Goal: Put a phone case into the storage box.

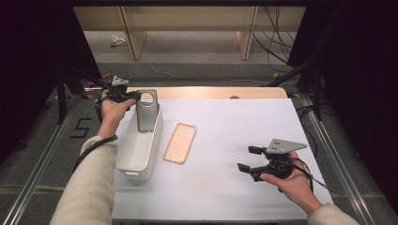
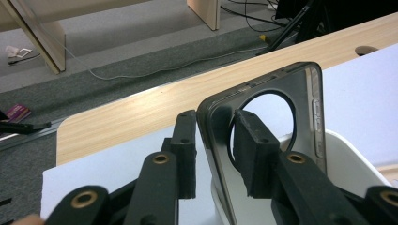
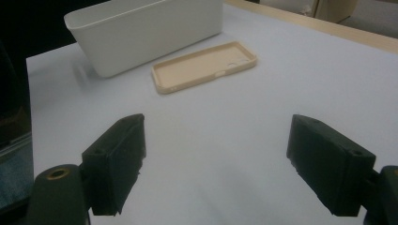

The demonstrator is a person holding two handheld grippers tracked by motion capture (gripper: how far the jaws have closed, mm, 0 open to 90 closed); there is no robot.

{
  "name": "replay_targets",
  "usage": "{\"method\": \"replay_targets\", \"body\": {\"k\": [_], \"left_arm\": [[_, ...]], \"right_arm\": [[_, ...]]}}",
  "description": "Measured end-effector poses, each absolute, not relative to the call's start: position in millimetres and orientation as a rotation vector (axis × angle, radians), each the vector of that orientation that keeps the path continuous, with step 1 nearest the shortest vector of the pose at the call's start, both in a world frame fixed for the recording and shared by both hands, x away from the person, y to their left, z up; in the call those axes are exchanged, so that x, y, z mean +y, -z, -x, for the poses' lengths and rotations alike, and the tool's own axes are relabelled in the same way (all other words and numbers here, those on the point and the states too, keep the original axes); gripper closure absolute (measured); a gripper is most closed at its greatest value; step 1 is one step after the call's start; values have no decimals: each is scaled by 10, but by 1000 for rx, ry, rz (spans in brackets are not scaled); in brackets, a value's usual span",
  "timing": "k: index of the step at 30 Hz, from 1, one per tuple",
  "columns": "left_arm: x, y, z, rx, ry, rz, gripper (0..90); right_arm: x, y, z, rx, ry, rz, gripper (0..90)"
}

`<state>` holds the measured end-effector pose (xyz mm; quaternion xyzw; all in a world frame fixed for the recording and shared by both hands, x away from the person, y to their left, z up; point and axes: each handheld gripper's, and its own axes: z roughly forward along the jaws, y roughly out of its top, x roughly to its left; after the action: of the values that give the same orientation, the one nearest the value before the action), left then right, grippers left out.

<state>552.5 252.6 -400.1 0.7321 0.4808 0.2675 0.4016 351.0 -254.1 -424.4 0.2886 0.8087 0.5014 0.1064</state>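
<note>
The white bin (image 1: 139, 149) serves as the landmark, standing on the left part of the white surface (image 1: 225, 136). At the bin's far end a grey phone case (image 1: 147, 111) stands upright inside it, its round cut-out at the top, rising above the rim. The left tongs (image 2: 213, 145) straddle the case's upper edge: one pad sits in front of the cut-out, the other stands a little off the case's other face, so the jaws are narrowly parted rather than pressing. A beige phone case (image 1: 179, 143) lies flat on the surface just to the right of the bin. Well to the right of the bin, the right tongs (image 3: 216, 164) hover over bare surface, jaws spread wide with nothing between them, pointing towards the bin.
</note>
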Motion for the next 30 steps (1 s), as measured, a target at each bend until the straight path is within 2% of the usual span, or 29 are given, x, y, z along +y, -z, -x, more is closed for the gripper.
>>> {"method": "replay_targets", "body": {"k": [18,21,23,26,30], "left_arm": [[2419,3980,-5579,1231,-721,-1898,586],[2422,3978,-5574,1253,-693,-1888,507],[2428,3965,-5566,1306,-666,-1855,375],[2451,3949,-5543,1304,-656,-1852,265],[2500,3921,-5472,1286,-656,-1867,200]], "right_arm": [[-2540,4246,-3506,2384,-1478,-846,207],[-2542,4247,-3505,2385,-1476,-847,207],[-2541,4248,-3505,2386,-1476,-847,207],[-2539,4248,-3504,2388,-1472,-847,206],[-2533,4247,-3502,2388,-1471,-846,206]]}}
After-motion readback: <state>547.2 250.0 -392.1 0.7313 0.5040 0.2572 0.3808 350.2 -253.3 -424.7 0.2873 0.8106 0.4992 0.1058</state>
